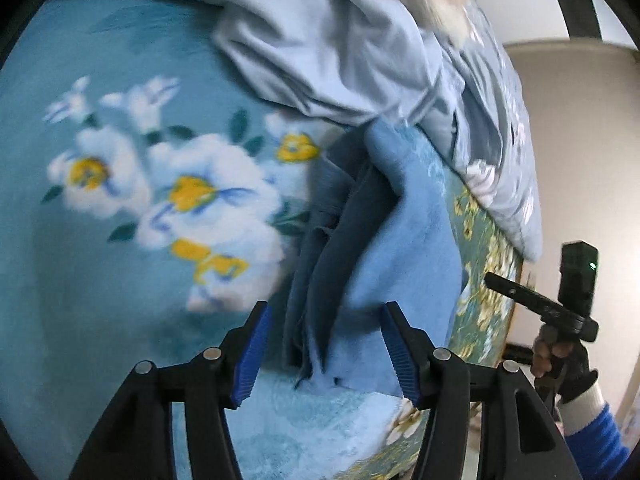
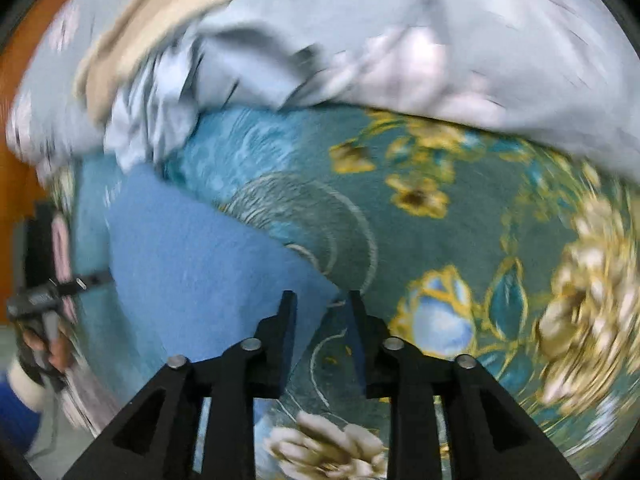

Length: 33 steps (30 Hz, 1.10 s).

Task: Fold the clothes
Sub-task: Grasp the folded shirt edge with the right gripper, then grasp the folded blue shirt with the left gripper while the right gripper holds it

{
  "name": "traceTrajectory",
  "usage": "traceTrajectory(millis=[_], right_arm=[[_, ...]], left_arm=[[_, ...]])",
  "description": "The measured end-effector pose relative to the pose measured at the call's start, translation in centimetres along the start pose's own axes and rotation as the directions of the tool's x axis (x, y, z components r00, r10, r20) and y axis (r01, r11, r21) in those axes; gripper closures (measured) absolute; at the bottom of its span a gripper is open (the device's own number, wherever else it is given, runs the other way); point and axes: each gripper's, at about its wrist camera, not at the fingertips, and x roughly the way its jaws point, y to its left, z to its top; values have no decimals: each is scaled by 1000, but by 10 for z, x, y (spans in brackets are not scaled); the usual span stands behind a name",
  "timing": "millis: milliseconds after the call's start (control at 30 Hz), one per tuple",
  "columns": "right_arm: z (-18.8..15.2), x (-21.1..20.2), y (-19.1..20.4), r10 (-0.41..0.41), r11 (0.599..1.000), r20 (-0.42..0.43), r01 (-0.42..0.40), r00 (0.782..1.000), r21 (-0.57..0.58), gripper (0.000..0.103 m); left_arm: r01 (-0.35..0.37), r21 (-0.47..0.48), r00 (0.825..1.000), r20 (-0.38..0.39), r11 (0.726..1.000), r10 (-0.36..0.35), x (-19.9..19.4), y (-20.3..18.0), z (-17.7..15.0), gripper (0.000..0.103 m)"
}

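Note:
A blue garment [image 1: 404, 248] lies bunched on the teal floral bedspread [image 1: 120, 208], with darker blue folds [image 1: 332, 240] at its left side. My left gripper [image 1: 324, 348] is open, its jaws wide on either side of the garment's near folds. In the right wrist view the same garment [image 2: 192, 264] lies flat at the left. My right gripper [image 2: 322, 308] is open, jaws a little apart at the garment's right corner, with nothing clamped. The right gripper's body also shows in the left wrist view [image 1: 572, 300].
A rumpled pale grey-blue quilt [image 1: 340, 52] is heaped at the back of the bed, also in the right wrist view [image 2: 400, 32]. The bed's edge drops off at the right [image 1: 488, 300]. A beige wall [image 1: 580, 152] stands beyond. Orange wood [image 2: 12, 100] shows at left.

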Motion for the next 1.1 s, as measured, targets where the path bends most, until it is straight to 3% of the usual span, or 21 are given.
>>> traceTrajectory(millis=[67,133,267,367,467,600,700,800,833,867,933,1000,1100], right_arm=[[-16,0,-9,71,991,71,-79,995,106,65],[-39,8,-17,169,957,139,-196,976,213,62],[-92,31,-23,337,833,254,-413,907,369,60],[-96,41,-18,368,795,272,-452,889,403,60],[-95,56,-13,375,787,272,-459,886,412,60],[-88,63,-12,415,750,320,-519,852,409,60],[-78,66,-7,427,747,326,-532,843,399,58],[-72,66,-3,429,749,322,-532,844,395,61],[-72,66,-3,434,741,323,-537,841,403,68],[-72,66,-3,441,732,324,-544,837,410,80],[-69,66,1,458,713,328,-562,826,419,86],[-59,68,11,447,731,313,-544,838,412,89],[-53,60,21,455,723,318,-554,832,413,90]], left_arm=[[-6,19,1000,-16,1000,6,7,-6,6,43],[-11,38,999,-31,999,12,14,-11,11,41],[-14,65,999,-50,998,18,23,-16,17,38],[-12,75,998,-56,997,17,27,-15,18,38],[-10,86,998,-62,996,16,31,-14,18,38],[-7,100,997,-70,995,15,36,-13,19,39],[-5,111,997,-77,994,14,40,-12,20,42],[-4,112,997,-76,994,13,40,-13,16,65],[-5,106,997,-71,994,12,37,-15,12,69],[-5,101,998,-66,995,12,35,-17,9,72],[-6,89,998,-56,996,11,30,-21,1,78],[-7,78,999,-47,997,10,24,-26,-6,85],[-8,60,999,-32,998,9,17,-32,-18,89]])
